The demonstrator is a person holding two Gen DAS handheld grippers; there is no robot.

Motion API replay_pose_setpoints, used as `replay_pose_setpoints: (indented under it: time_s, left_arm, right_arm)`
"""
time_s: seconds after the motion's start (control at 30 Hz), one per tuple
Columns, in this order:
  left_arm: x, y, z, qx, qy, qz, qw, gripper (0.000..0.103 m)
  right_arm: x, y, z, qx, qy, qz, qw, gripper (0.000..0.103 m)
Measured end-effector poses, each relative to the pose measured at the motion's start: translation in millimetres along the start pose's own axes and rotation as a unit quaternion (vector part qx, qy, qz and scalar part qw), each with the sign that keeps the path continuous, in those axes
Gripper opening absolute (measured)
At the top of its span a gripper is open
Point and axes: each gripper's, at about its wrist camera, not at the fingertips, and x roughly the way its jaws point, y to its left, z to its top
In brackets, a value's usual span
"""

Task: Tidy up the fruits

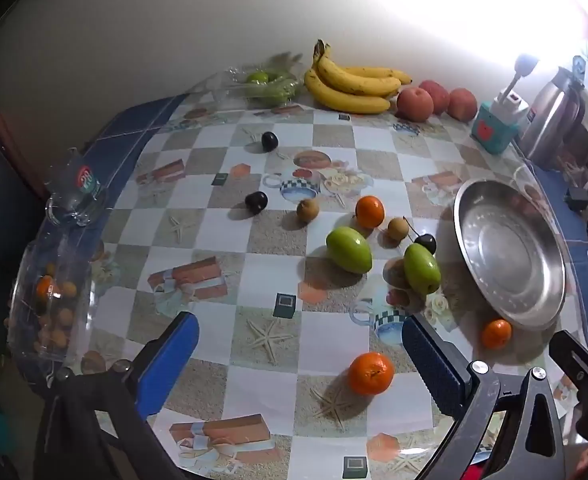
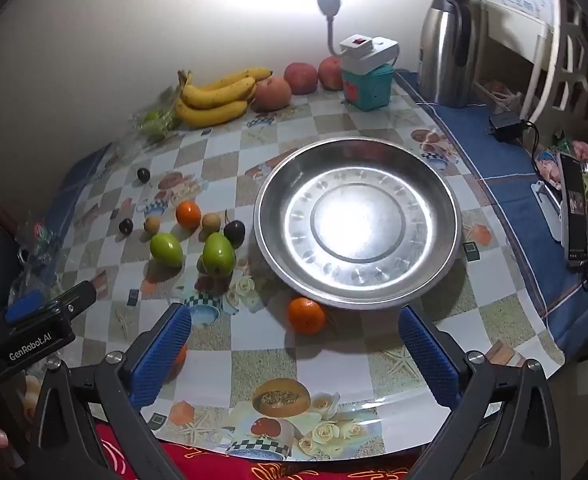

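Fruits lie scattered over a table covered with a checked, picture-printed cloth [image 2: 334, 344].

- Steel plate [image 2: 446, 216]: round, shallow, nothing in it, right of the loose fruit.
- Mandarins: one [image 2: 307, 315] just beside the plate's near rim; one [image 1: 371, 373] near the table's front edge; one [image 1: 370, 211] among the middle cluster.
- Green fruits, oval: two, [image 1: 349, 249] and [image 1: 422, 268], side by side left of the plate.
- Small brown round fruits: [image 1: 307, 210] and [image 1: 398, 228], either side of the middle mandarin.
- Dark cherries: one with a stem [image 1: 427, 243] next to the right green fruit; two more, [image 1: 257, 202] and [image 1: 269, 141], farther left and well apart.
- Back row by the wall: banana bunch [image 1: 350, 84], three peaches [image 1: 415, 104], green fruit in a clear bag [image 1: 266, 84].
- Other items: thermos jug [image 2: 446, 48], teal box carrying a white plug lamp [image 2: 368, 80], glass cup [image 1: 78, 196], clear container of small orange fruit [image 1: 54, 300] at the left edge.
- Left gripper [image 1: 300, 364]: jaws spread wide, nothing between them, above the front of the table, angled down.
- Right gripper [image 2: 294, 356]: jaws spread wide, holding nothing, above the table just in front of the plate.
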Motion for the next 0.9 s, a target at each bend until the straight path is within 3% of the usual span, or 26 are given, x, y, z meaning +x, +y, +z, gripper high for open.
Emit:
replay_pose_setpoints:
  time_s: [0.1,0.17,0.23,0.27,0.3,0.9]
  left_arm:
    - [-7.7,-15.2,-4.8,0.001,-0.003,0.024,0.9997,0.103]
    - [-13.0,-33.3,-9.7,0.002,-0.001,0.042,0.9991,0.103]
    - [-20.1,-57.6,-16.1,0.001,0.001,0.053,0.9986,0.103]
    - [4.8,-25.4,-7.3,-0.02,0.019,-0.021,0.9994,0.103]
    - [14.2,8.1,-0.2,-0.026,0.028,-0.053,0.9979,0.103]
    - [17.1,7.9,-2.1,-0.026,0.032,-0.047,0.998,0.103]
  right_arm:
    - [-2.1,0.1,-6.5,-0.014,0.0,-0.012,1.0,0.103]
    - [6.4,3.4,0.0,-0.021,0.028,-0.024,0.999,0.103]
    - [10.2,3.8,-7.4,-0.029,0.018,-0.03,0.999,0.103]
    - [9.1,2.5,-9.2,-0.028,0.014,-0.029,0.999,0.103]
    - [11.2,1.4,-8.6,-0.031,0.02,-0.031,0.999,0.103]
    - [17.4,7.8,-3.6,-0.023,0.018,-0.029,0.999,0.103]
